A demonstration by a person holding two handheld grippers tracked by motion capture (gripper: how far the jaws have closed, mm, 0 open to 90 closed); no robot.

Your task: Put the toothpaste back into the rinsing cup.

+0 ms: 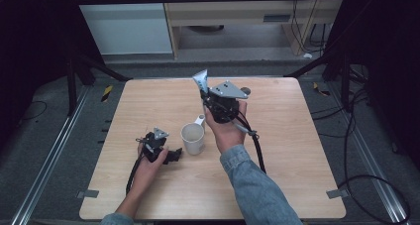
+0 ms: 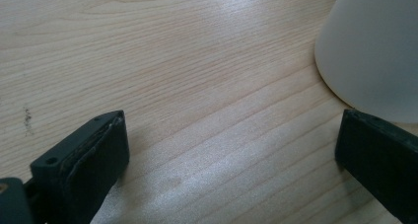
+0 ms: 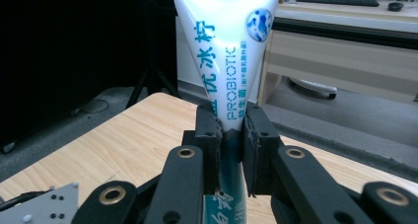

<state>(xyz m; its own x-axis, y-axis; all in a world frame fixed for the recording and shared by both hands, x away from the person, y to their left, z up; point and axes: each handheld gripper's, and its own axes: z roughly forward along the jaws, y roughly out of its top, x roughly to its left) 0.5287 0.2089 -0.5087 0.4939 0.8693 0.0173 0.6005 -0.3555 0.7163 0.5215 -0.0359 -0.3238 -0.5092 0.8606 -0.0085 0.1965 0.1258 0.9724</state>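
A white toothpaste tube (image 3: 224,61) with blue lettering stands upright between the two black pads of my right gripper (image 3: 231,135), which is shut on it near the lower end. From above, that gripper (image 1: 205,98) is held over the middle of the wooden table (image 1: 297,150), with the tube's (image 1: 200,81) flat crimped end pointing up. A white mug (image 1: 193,138) stands upright on the table just in front of it. My left gripper (image 1: 174,155) rests low on the table to the left of the mug. Its jaws (image 2: 231,155) are open over bare wood, the mug (image 2: 374,51) just beyond the right jaw.
Beyond the table's far edge are a pale wooden desk (image 1: 237,17) and a white panel (image 1: 124,27). Black frame legs (image 1: 99,69) stand at both far corners. Cables (image 1: 366,180) lie on the grey floor at the right.
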